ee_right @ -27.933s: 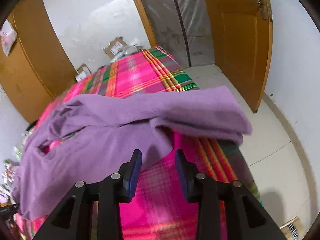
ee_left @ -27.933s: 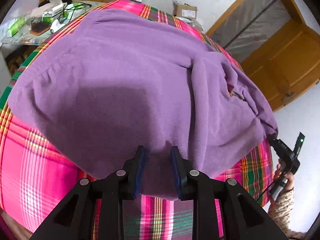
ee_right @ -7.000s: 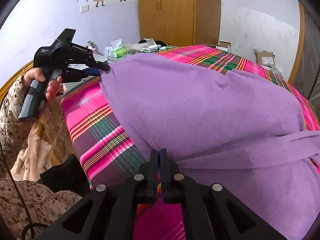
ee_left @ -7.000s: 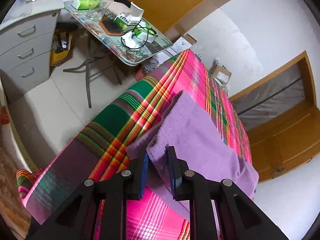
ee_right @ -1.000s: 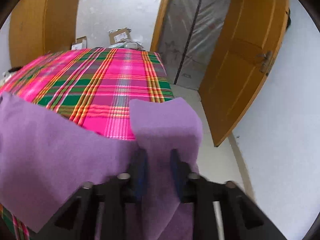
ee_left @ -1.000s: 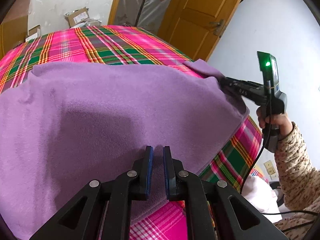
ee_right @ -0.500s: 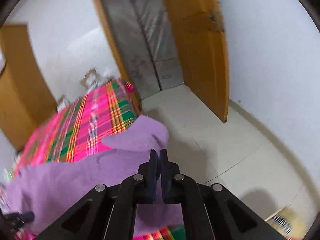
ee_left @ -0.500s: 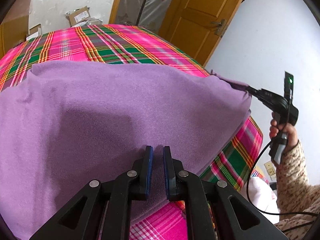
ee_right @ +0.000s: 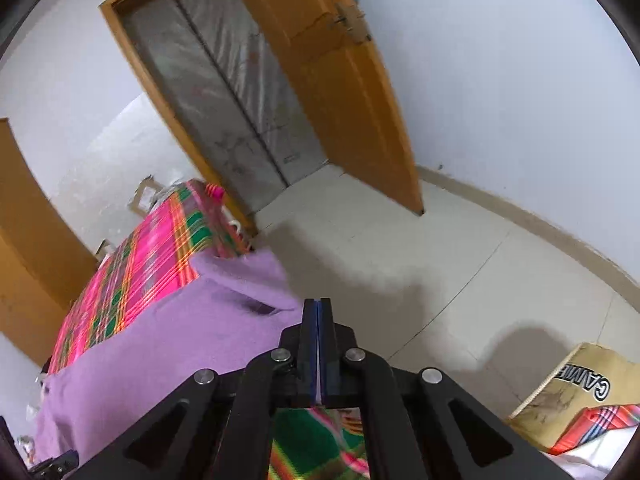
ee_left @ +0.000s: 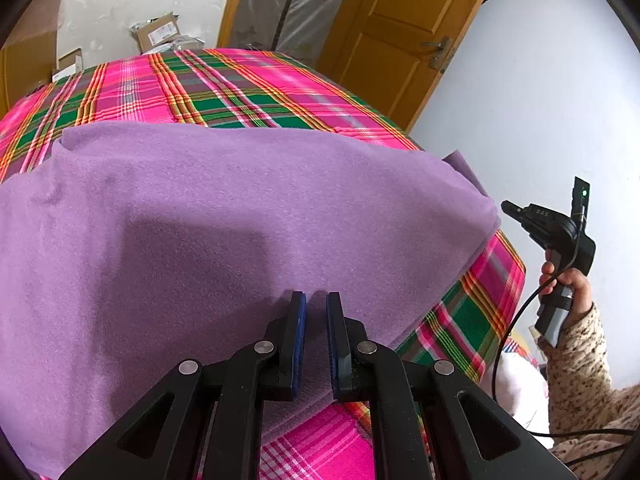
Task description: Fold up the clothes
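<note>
A purple garment [ee_left: 240, 208] lies folded and flat across the pink plaid bed cover [ee_left: 240, 88]. My left gripper [ee_left: 314, 304] is at its near edge, shut on the fabric, which fills the narrow gap between the blue pads. My right gripper [ee_right: 318, 302] is shut with its pads pressed together and nothing between them. It hangs off the bed's side over the floor, just right of the garment's corner [ee_right: 256, 276]. The left wrist view shows the right gripper [ee_left: 506, 206] apart from the cloth, held in a hand [ee_left: 568, 284].
An open wooden door [ee_right: 340, 92] and a plastic-covered doorway [ee_right: 224, 92] stand beyond the tiled floor [ee_right: 400, 248]. A cardboard box [ee_right: 568, 384] sits on the floor at lower right. More boxes [ee_left: 156, 32] lie behind the bed.
The right gripper has let go of the garment's corner, shut, rolled and drawn away to the right off the bed. The corner now rests on the bed. The left gripper has stayed put.
</note>
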### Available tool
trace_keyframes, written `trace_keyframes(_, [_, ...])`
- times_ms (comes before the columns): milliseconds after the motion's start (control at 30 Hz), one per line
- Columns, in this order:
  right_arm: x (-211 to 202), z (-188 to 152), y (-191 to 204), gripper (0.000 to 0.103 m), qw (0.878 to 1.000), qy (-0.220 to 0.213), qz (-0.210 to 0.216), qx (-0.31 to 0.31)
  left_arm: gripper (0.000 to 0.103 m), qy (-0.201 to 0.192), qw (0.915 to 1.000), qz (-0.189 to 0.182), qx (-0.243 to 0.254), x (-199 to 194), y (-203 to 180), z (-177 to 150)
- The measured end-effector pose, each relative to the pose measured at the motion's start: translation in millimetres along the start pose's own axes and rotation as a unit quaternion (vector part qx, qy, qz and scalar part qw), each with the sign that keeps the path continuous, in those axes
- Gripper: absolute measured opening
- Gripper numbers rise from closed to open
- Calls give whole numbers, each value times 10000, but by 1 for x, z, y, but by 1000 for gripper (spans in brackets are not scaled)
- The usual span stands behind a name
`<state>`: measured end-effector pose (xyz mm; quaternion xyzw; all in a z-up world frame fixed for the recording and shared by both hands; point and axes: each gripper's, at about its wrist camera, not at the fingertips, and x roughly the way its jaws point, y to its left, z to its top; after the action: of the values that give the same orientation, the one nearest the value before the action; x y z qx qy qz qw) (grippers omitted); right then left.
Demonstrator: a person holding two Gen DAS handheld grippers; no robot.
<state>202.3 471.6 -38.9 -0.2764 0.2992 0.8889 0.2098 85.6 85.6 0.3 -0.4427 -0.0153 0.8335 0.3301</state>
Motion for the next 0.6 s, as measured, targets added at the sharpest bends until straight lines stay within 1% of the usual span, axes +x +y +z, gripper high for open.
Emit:
trace_keyframes(133, [2,3,-6,1,9995,127,250,146,10,-8,10000,-10,-21,0,0,-1])
trace_keyframes(167, [4,3,-9,2,9990,187,323,233,10,-13,10000,-13,-29,-1,0,-1])
trace_keyframes(267, [11,0,-16,2,9967,392,494,520,10,-14,10000,-13,-45,-1,0,-2])
trace_keyframes(300, [15,-1,-18,6,9954,485,557,607,10,-12,10000,-15,-38,-2,-1,-2])
trace_keyframes(333, [21,-3,-22,9,9928,655,679,733,10,-10,10000,-11,-34,-2,-1,-2])
trace_keyframes(367, [25,-5,-27,16,9892,802,813,916,10,-8,10000,-8,-29,-2,-2,-3])
trace_keyframes(400, [27,-8,-32,20,9860,872,902,1095,10,-5,10000,-19,-28,-2,-2,-3])
trace_keyframes(467, [29,-14,-41,23,9797,951,1044,1423,10,-6,10000,-33,-35,-2,-2,-4])
trace_keyframes(533, [26,-19,-51,25,9700,997,1318,1781,10,-10,10000,-41,-49,-2,-2,-4])
trace_keyframes(600, [23,-21,-57,32,9607,1023,1581,2040,10,-7,10000,-43,-57,-1,-2,-4])
